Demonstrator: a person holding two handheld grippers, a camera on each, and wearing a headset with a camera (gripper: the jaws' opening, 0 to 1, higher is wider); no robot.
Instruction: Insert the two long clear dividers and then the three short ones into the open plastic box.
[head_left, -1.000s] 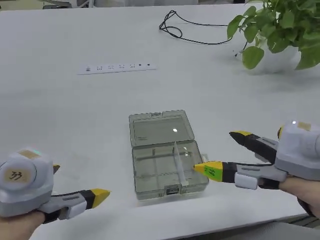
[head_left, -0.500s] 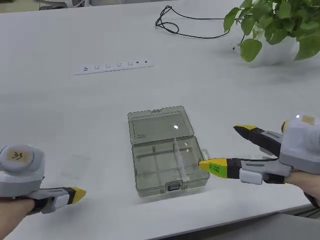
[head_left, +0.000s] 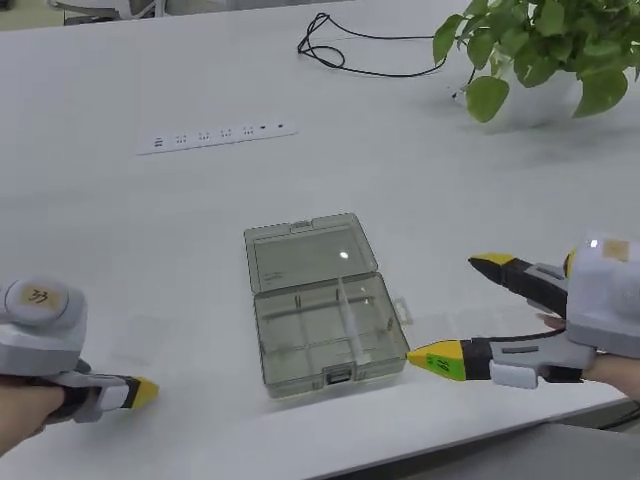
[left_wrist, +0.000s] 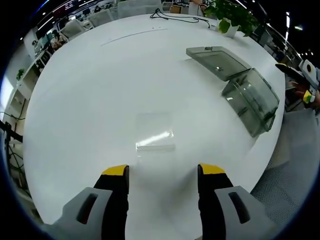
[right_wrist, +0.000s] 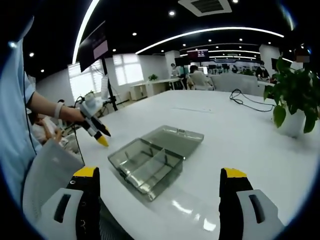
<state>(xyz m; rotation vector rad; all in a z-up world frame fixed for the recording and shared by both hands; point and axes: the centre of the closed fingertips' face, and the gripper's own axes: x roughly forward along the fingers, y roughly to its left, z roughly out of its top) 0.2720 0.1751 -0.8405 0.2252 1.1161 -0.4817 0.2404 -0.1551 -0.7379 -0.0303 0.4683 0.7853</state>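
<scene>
The open plastic box (head_left: 295, 372) is sitting on the white table (head_left: 150, 220), its lid (head_left: 305, 250) lying flat behind it and a long clear divider (head_left: 350, 325) standing inside. Left of the box, another clear divider (left_wrist: 155, 137) is lying flat before the left gripper (left_wrist: 164, 170), whose jaws are spread and empty. Right of the box, the right gripper (head_left: 460, 310) is hovering with jaws wide, gripping nothing.

The plant (head_left: 540, 50) is cut off by the head view's top and right edges. Dividers (head_left: 349, 318) in the box (head_left: 300, 378) are too clear to count. A clear piece (left_wrist: 155, 135) on the desk (left_wrist: 100, 90) shows only faint edges.
</scene>
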